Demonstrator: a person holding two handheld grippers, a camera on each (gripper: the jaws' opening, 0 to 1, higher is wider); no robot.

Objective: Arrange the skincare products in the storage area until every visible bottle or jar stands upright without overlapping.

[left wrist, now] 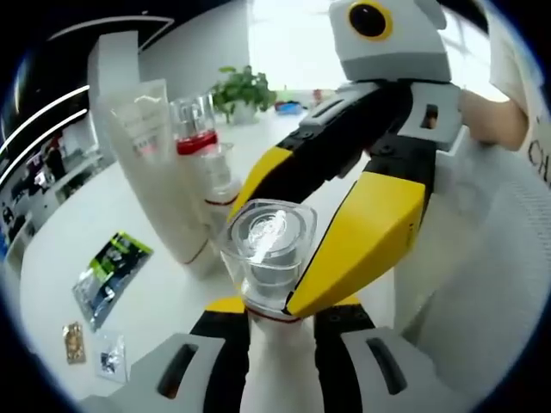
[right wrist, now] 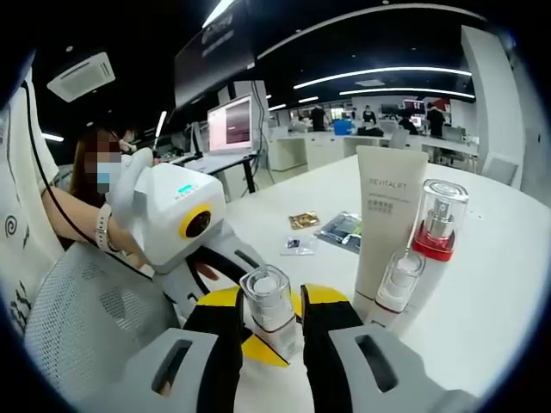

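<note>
**Both grippers closed on one clear-capped bottle**

In the right gripper view, the right gripper [right wrist: 271, 340] pinches a small white bottle with a clear square cap and red collar [right wrist: 269, 314] between its black jaws, upright just above the white worktop [right wrist: 508, 258]. The left gripper [right wrist: 250, 340], yellow-tipped, reaches in from the left behind the same bottle. In the left gripper view, the left gripper [left wrist: 274, 331] clamps this bottle's [left wrist: 269, 245] body, the right gripper's yellow jaws [left wrist: 362, 232] flanking its cap.

Just right of it stand a short clear-capped bottle [right wrist: 399, 288], a taller pump bottle with red band [right wrist: 437, 232] and a cream upright tube [right wrist: 387, 215], close together. Farther off lie small sachets [right wrist: 331, 228].
</note>
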